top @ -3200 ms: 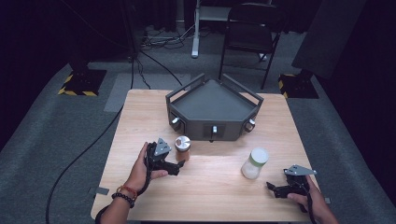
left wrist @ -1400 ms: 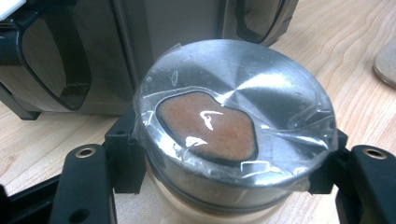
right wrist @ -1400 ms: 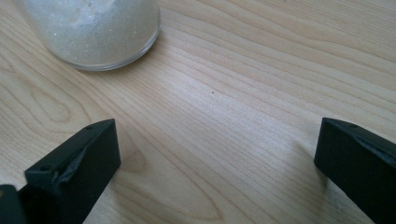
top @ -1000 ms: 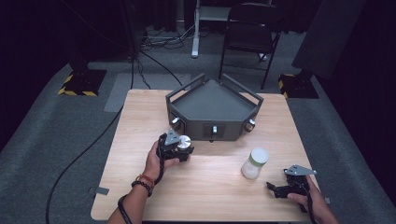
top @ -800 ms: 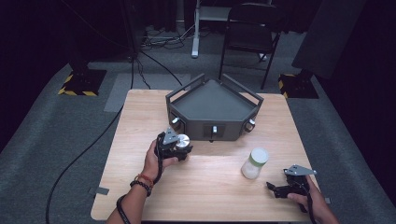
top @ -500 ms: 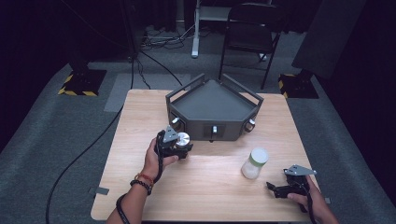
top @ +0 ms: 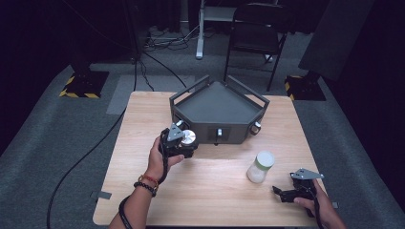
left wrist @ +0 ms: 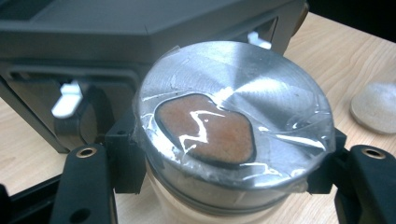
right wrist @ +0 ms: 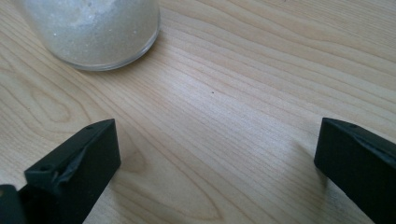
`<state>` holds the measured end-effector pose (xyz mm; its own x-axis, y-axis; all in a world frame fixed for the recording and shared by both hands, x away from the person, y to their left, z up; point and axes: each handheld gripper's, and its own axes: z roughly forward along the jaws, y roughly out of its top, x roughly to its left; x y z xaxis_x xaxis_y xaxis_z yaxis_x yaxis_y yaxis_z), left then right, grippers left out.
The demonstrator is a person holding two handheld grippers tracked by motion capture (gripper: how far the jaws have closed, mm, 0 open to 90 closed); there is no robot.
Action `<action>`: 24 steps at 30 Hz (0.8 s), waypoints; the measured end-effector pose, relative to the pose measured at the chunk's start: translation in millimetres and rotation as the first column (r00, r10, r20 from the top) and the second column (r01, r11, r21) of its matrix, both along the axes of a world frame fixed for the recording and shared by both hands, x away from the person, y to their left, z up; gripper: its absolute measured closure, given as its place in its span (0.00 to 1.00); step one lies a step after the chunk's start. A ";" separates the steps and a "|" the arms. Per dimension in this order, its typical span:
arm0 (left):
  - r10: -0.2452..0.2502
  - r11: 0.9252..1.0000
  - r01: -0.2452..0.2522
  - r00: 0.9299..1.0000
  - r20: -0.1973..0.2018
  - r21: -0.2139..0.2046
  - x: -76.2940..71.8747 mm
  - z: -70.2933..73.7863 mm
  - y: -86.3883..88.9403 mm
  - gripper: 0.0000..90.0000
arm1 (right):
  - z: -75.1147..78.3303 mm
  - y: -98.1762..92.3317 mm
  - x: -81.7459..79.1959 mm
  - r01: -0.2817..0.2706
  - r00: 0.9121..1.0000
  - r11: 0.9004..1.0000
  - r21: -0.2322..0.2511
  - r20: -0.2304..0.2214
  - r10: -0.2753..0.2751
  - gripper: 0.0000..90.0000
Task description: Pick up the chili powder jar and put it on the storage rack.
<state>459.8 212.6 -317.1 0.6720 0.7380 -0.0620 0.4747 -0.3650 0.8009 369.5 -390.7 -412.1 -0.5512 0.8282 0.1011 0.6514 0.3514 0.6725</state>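
A: What is the left gripper (top: 184, 143) doing?

B: It is clamping a small jar with a silver lid (left wrist: 233, 126). In the left gripper view the two black jaws are pressing on the jar's sides just under the lid, and clear film is lying over the lid with a brown patch beneath it.

A: And where is that jar sitting?

B: It is not sitting; the gripper is holding it just in front of the dark grey five-sided tray (top: 217, 107), near the tray's left front corner, above the bench (top: 143, 119).

A: Is it touching the tray?

B: I cannot tell; it is hanging very close to the front wall.

A: What about the right gripper (top: 286, 194)?

B: Its jaws are standing wide apart with nothing between them, low over the bench near the right front corner.

A: Anything near it?

B: A glass jar of white grains (top: 260, 167) is standing upright on the bench, a little ahead of those jaws and well apart from the tray.
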 end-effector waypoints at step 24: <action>0.019 1.000 -0.020 0.998 0.063 0.009 10.2 52.3 -16.0 0.36 | 0.0 0.3 -0.3 0.002 1.000 1.000 0.000 0.000 -0.002 0.00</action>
<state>470.0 196.6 -264.8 0.6598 0.7513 -0.0127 0.4307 -0.3642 0.8257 369.2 -390.5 -412.0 -0.5495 0.8294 0.1009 0.6521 0.3502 0.6724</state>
